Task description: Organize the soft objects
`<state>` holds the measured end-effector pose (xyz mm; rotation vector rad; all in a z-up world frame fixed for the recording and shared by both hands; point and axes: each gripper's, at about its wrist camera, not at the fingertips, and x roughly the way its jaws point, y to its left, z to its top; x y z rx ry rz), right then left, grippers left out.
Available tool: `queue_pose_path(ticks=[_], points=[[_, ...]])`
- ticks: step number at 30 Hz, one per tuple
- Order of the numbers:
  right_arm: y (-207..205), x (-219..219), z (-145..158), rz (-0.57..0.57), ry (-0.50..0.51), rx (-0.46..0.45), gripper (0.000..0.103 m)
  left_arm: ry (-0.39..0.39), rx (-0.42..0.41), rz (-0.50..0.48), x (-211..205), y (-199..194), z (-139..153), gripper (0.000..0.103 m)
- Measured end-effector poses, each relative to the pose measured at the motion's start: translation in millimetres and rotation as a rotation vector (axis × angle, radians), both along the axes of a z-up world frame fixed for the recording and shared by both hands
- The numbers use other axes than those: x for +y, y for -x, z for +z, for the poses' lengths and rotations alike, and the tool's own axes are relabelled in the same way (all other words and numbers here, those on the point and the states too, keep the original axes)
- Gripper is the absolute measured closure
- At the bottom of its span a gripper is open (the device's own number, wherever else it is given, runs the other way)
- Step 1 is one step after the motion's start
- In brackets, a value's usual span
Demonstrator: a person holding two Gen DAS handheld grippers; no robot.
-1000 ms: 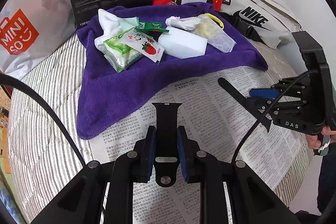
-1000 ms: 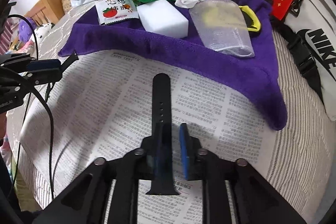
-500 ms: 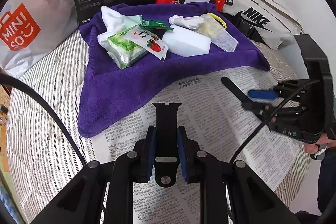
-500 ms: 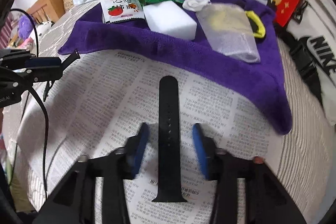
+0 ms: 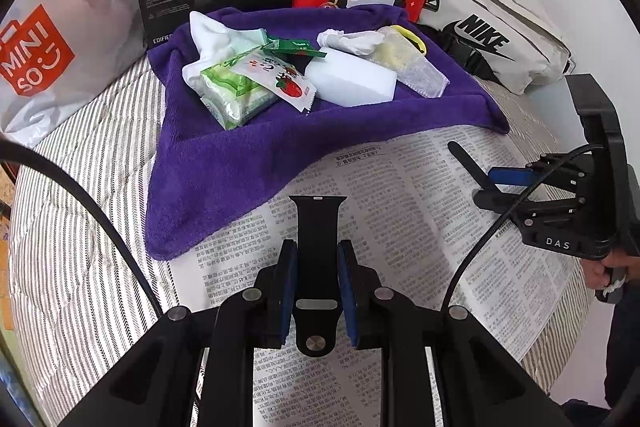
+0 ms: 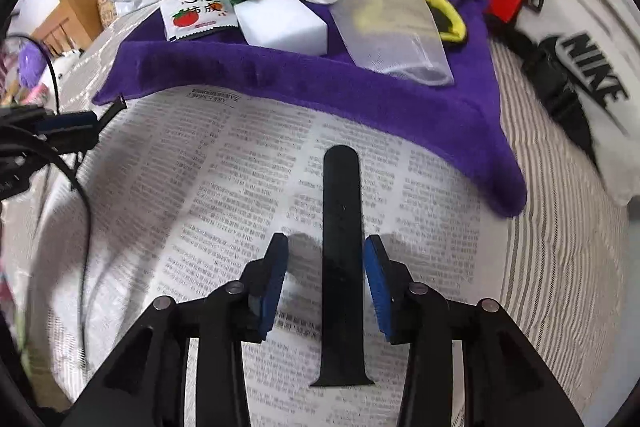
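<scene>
Left gripper (image 5: 317,281) clamped on short black watch strap (image 5: 318,227), long axis along the fingers, tip toward purple towel (image 5: 224,163). Right gripper (image 6: 326,279) jaws just opened; long strap (image 6: 341,227) lies free between them on newspaper (image 6: 224,167), pointing at the towel.

newspaper (image 6: 224,187) mostly open; cluttered purple towel (image 6: 400,107) seemingly blocks the far side.

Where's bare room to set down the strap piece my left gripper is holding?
Free: newspaper between the purple towel's front edge and the long strap lying between the right gripper's open fingers. The towel's near left corner is bare too. Its back half is crowded: sponge, packets, mesh pouch.
</scene>
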<state>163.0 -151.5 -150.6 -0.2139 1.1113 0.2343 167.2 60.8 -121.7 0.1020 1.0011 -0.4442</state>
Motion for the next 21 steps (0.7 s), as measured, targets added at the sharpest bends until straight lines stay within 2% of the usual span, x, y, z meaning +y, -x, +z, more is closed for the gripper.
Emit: queue_pose_path(ticks=[2, 3, 4, 5, 10, 13, 21], points=[[-1.0, 0.9, -0.2, 0.002, -0.006, 0.000, 0.068, -0.002, 0.000, -0.001, -0.9, 0.6, 0.0, 0.083], [-1.6, -0.3, 0.1, 0.005, -0.011, -0.002, 0.071, -0.002, 0.000, 0.000, -1.3, 1.0, 0.0, 0.083], [-1.7, -1.1, 0.6, 0.007, -0.009, -0.006, 0.081, -0.001, 0.000, 0.000, -1.4, 1.4, 0.1, 0.083], [-1.5, -2.2, 0.9, 0.008, -0.009, -0.005, 0.082, 0.000, 0.001, 0.003, -1.9, 1.9, 0.1, 0.083], [0.8, -5.1, 2.0, -0.002, -0.019, -0.002, 0.083, 0.004, -0.001, -0.001, -4.0, 5.2, 2.8, 0.083], [3.4, -12.0, 7.0, -0.009, -0.066, 0.008, 0.084, -0.003, -0.005, -0.003, -4.9, 6.1, 5.2, 0.083], [8.3, -14.7, 23.9, -0.017, -0.076, -0.020, 0.084, -0.005, -0.022, -0.001, -3.3, 4.0, 14.2, 0.083]])
